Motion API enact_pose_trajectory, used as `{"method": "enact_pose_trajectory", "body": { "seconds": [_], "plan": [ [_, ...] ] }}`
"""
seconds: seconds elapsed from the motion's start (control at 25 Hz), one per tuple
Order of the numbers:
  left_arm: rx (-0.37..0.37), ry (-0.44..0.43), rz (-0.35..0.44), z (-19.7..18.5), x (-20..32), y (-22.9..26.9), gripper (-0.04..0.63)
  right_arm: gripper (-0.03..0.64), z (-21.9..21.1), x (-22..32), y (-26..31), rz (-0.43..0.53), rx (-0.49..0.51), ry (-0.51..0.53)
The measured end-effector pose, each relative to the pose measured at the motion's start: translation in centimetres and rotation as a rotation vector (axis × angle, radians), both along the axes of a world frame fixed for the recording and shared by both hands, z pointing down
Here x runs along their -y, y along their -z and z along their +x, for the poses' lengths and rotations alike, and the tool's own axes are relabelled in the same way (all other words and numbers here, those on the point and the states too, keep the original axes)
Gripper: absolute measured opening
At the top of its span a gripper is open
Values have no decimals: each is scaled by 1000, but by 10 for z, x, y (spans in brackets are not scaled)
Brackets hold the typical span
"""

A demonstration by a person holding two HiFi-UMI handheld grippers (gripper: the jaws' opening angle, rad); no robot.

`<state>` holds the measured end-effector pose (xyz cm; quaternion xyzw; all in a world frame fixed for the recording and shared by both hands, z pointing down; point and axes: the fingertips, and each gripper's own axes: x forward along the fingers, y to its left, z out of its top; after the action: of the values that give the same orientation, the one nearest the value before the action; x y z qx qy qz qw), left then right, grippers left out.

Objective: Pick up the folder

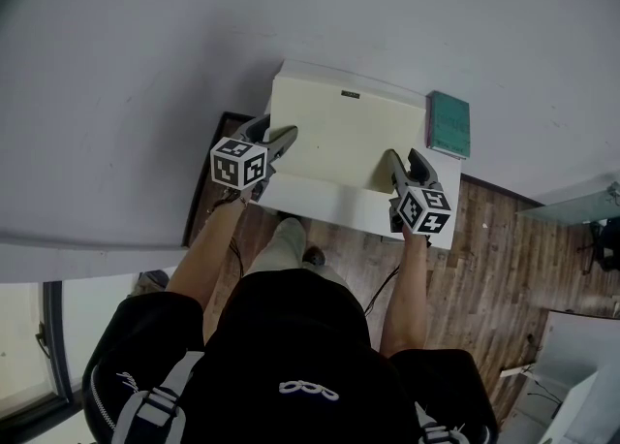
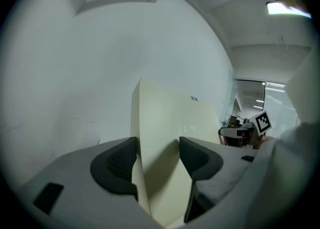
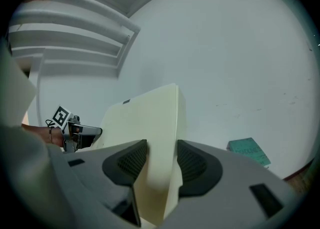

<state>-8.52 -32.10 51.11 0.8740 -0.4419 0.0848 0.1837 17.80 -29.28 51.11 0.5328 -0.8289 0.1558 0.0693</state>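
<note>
The cream folder (image 1: 339, 137) is held between both grippers over the near edge of the grey table (image 1: 145, 64). My left gripper (image 1: 282, 138) is shut on the folder's left edge, and in the left gripper view the folder (image 2: 165, 123) stands upright between the two dark pads (image 2: 116, 163). My right gripper (image 1: 404, 157) is shut on the folder's right side near its front corner. In the right gripper view the thick folder (image 3: 145, 118) fills the gap between the pads (image 3: 195, 162). The folder's near part hangs out over the wooden floor.
A teal book (image 1: 449, 123) lies flat on the table just right of the folder, also seen as the teal book (image 3: 248, 151) in the right gripper view. Wooden floor (image 1: 484, 258) lies below the table's edge. The person's legs stand under the folder.
</note>
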Motion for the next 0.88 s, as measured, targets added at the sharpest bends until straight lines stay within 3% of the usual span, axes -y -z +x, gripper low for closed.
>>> {"method": "enact_pose_trajectory", "body": {
  "seconds": [0.88],
  "plan": [
    [5, -2, -12, 6, 10, -2, 264, 204, 6, 10, -5, -15, 5, 1]
  ]
}}
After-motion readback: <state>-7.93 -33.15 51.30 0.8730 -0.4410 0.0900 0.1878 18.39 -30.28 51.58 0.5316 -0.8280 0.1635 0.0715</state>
